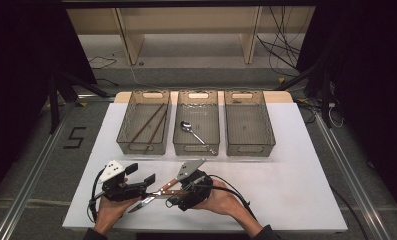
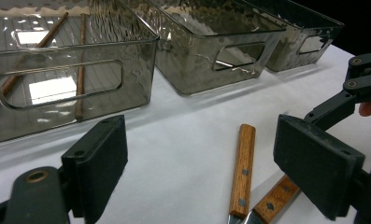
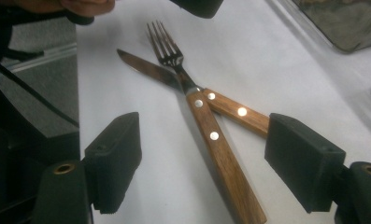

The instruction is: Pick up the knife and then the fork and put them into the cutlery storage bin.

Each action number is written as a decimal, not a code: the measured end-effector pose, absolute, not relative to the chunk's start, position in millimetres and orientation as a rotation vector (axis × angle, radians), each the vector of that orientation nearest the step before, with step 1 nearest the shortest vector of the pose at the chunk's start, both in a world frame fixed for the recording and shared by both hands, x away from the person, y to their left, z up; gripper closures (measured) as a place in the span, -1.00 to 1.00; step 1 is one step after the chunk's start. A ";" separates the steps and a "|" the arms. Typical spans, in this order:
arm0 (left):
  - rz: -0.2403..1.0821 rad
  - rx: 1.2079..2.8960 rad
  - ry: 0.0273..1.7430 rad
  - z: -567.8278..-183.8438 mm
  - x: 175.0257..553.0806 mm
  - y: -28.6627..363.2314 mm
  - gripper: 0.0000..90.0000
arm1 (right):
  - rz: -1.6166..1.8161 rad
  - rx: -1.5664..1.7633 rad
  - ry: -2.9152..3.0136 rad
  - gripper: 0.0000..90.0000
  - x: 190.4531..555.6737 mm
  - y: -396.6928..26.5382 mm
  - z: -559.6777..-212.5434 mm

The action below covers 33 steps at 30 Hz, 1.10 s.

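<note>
A fork [image 3: 210, 135] and a knife [image 3: 146, 68], both with wooden handles, lie crossed on the white table near its front edge. The knife's blade [image 1: 138, 204] points toward the person's left hand. My right gripper [image 3: 209, 161] is open, with the fork's handle running between its jaws and the knife's handle ending by the right jaw. My left gripper [image 2: 209, 168] is open too, and the ends of two wooden handles [image 2: 243, 172] lie between its pads. In the high view the left gripper [image 1: 140, 174] and right gripper [image 1: 175, 192] face each other over the cutlery.
Three clear trays stand side by side at the back. The left tray [image 1: 142, 145] holds brown chopsticks [image 1: 148, 125], the middle tray [image 1: 196, 146] a spoon [image 1: 196, 134], and the right tray [image 1: 250, 147] looks bare. White table [image 1: 296, 175] stretches to the right.
</note>
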<state>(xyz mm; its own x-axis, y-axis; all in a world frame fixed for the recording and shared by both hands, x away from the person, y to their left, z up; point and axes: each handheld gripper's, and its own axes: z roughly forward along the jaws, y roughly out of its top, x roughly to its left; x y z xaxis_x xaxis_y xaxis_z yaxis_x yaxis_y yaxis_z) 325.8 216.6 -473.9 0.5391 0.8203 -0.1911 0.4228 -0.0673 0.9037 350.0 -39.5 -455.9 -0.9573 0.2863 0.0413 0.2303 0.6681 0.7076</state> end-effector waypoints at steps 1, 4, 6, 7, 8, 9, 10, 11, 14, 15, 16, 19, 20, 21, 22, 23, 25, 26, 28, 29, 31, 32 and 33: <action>0.455 1.686 1.055 -473.7 325.5 216.5 -0.61 | 1.159 0.437 2.806 -0.35 349.5 -38.7 -456.5; 0.463 1.696 1.047 -473.6 323.9 215.4 -0.61 | 1.144 0.421 2.814 -0.31 350.1 -36.6 -459.0; 0.461 1.693 1.048 -473.7 324.2 215.9 -0.61 | 1.126 0.395 2.819 -0.27 350.0 -35.2 -460.4; 0.463 1.692 1.050 -473.8 324.3 216.1 -0.61 | 1.124 0.394 2.820 -0.26 349.7 -34.3 -461.1; 0.464 1.692 1.051 -473.7 324.3 216.5 -0.61 | 1.124 0.387 2.824 -0.24 350.1 -33.5 -462.1; 0.463 1.688 1.052 -473.6 324.4 216.6 -0.61 | 1.116 0.388 2.828 -0.23 350.3 -32.8 -463.0; 0.464 1.688 1.053 -473.6 324.3 216.5 -0.61 | 1.110 0.383 2.828 -0.21 351.2 -31.8 -464.0; 0.466 1.691 1.052 -473.6 324.2 216.5 -0.61 | 1.105 0.381 2.829 -0.18 352.2 -31.0 -465.1; 0.467 1.691 1.052 -473.7 324.0 216.2 -0.61 | 1.099 0.371 2.829 -0.12 355.3 -27.9 -468.8; 0.468 1.691 1.053 -473.5 323.9 216.5 -0.61 | 1.092 0.370 2.830 -0.10 355.8 -26.8 -469.9; 0.467 1.690 1.052 -473.5 323.9 216.8 -0.61 | 1.088 0.365 2.835 -0.06 356.4 -26.1 -470.9; 0.469 1.687 1.054 -473.7 323.8 217.1 -0.61 | 1.076 0.366 2.837 -0.01 358.3 -23.5 -473.9; 0.468 1.687 1.054 -473.7 323.8 217.1 -0.61 | 1.072 0.361 2.835 0.00 358.9 -22.6 -474.9; 0.469 1.687 1.054 -473.6 323.7 217.0 -0.61 | 1.064 0.355 2.837 0.01 359.6 -21.7 -475.7; 0.469 1.687 1.054 -473.6 323.6 217.0 -0.61 | 1.058 0.355 2.838 0.03 360.1 -20.7 -476.6; 0.469 1.688 1.053 -473.7 323.7 216.9 -0.61 | 1.049 0.352 2.841 0.04 360.5 -19.8 -477.4; 0.469 1.689 1.053 -473.7 323.8 216.9 -0.61 | 1.043 0.338 2.844 0.08 361.2 -18.0 -479.1; 0.468 1.689 1.054 -473.7 323.7 216.8 -0.61 | 1.036 0.334 2.848 0.10 361.1 -17.2 -479.6; 0.468 1.689 1.054 -473.8 323.7 216.7 -0.61 | 1.024 0.325 2.849 0.14 360.6 -15.5 -480.8; 0.468 1.689 1.054 -473.7 323.7 216.7 -0.61 | 1.021 0.325 2.843 0.15 360.3 -14.6 -481.7; 0.469 1.689 1.053 -473.6 323.6 216.7 -0.61 | 1.003 0.317 2.850 0.19 360.1 -13.1 -482.1; 0.469 1.688 1.053 -473.6 323.6 216.6 -0.61 | 0.997 0.309 2.845 0.21 360.1 -12.2 -482.7; 0.469 1.688 1.053 -473.6 323.5 216.5 -0.61 | 0.997 0.306 2.837 0.24 359.9 -11.2 -483.3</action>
<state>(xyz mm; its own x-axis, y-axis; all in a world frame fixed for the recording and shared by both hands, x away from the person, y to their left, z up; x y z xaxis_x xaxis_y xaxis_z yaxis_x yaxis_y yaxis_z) 323.5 216.5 -473.6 0.5370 0.8236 -0.1824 0.4148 -0.0694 0.9073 359.9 -11.2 -483.3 -0.9725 0.2285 -0.0448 0.1503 0.7630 0.6287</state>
